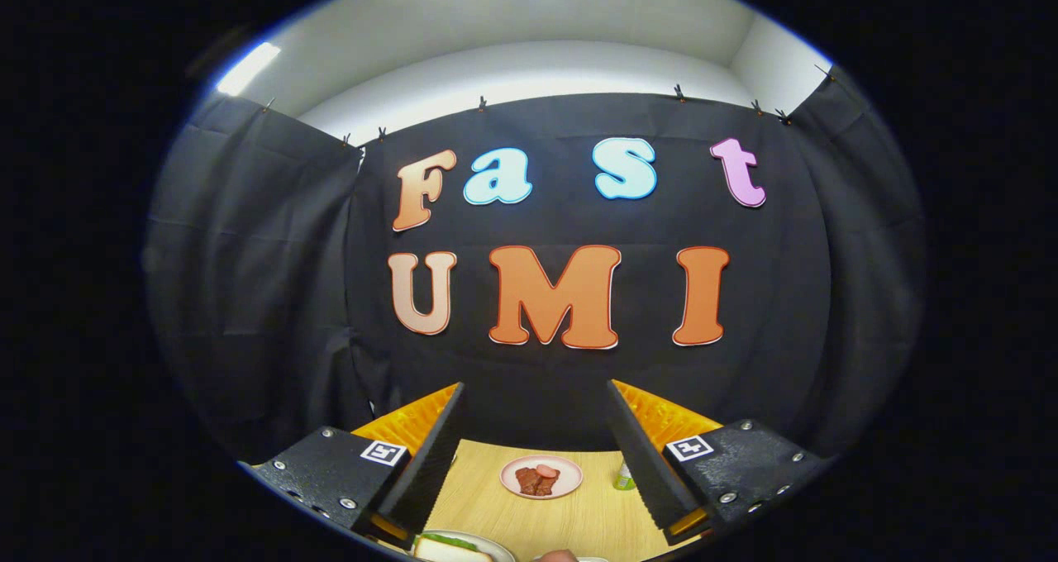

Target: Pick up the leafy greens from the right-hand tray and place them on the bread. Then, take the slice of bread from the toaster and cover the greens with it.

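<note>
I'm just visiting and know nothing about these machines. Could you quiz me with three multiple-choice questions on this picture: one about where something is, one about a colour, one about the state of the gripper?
1. Where is the pink plate with meat?
A. on the wooden table, beyond the fingers
B. clamped between the fingers
C. on the floor

2. What colour shows on top of the bread nearest the camera?
A. red
B. green
C. blue

3. How is the gripper?
A. shut on the plate
B. shut on the bread
C. open, holding nothing

Answers: 1 A, the plate sits on the table between and past the fingers. 2 B, green leaves lie on the bread. 3 C, the fingers stand wide apart.
</note>
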Demonstrator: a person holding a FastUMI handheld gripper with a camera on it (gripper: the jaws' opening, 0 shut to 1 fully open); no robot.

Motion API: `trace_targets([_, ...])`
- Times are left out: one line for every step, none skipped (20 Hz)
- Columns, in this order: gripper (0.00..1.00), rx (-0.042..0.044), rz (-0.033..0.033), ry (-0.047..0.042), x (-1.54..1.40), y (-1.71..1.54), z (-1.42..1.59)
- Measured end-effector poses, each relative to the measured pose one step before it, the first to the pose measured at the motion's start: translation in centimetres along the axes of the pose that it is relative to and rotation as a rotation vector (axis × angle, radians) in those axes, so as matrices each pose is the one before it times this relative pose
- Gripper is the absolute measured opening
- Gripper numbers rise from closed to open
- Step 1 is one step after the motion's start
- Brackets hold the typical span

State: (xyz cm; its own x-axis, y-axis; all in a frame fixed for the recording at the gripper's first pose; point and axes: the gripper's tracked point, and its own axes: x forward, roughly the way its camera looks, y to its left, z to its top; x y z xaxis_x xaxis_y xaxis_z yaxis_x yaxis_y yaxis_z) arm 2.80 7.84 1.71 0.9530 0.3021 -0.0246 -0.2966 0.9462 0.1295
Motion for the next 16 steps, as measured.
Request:
trace_targets([0.98,-0.00498,-0.00491,-0.00933,-0.055,-0.231,0.439])
trace_targets([0.98,-0.0061,-0.00319,-0.00862,-0.249,-0.145,0.4])
trace_targets([0.98,-0.00569,-0.00637,-0.00468,-0.015,0.066,0.104])
trace_targets([0.98,-0.00192,0.00053,-0.0028,0.012,0.153,-0.114])
trace_targets([0.98,-0.00075,0.00279,-0.00498,-0.028,0.061,0.038])
trace_targets([0.98,0.0008,-0.00152,-0.00852,-0.026,-0.059,0.158])
trace_targets([0.98,-0.00152,0.00649,-0.00443,0.007,0.14,0.057])
trace_targets([0.98,-0.00023,-0.00131,0.00316,-0.041,-0.052,-0.085])
trace_targets([0.98,0.00031,0.00407,0.0082,-0.034,0.023,-0.238])
trace_targets([0.98,-0.0021,-0.00151,0.0057,-0.2,0.082,-0.233])
trace_targets([0.98,-0.00257,-0.00189,0.00098,-0.178,-0.015,-0.201])
trace_targets([0.98,-0.00297,-0.00151,-0.00249,-0.266,0.171,-0.177])
trace_targets([0.98,0.00014,-0.00072,-0.00077,-0.147,-0.059,0.0])
trace_targets([0.98,0.00068,0.00455,-0.00302,-0.11,0.017,0.067])
trace_targets([0.98,-0.00152,-0.00155,-0.00424,-0.007,-0.055,0.089])
trace_targets([0.98,-0.00159,0.0015,-0.00241,0.037,-0.102,-0.101])
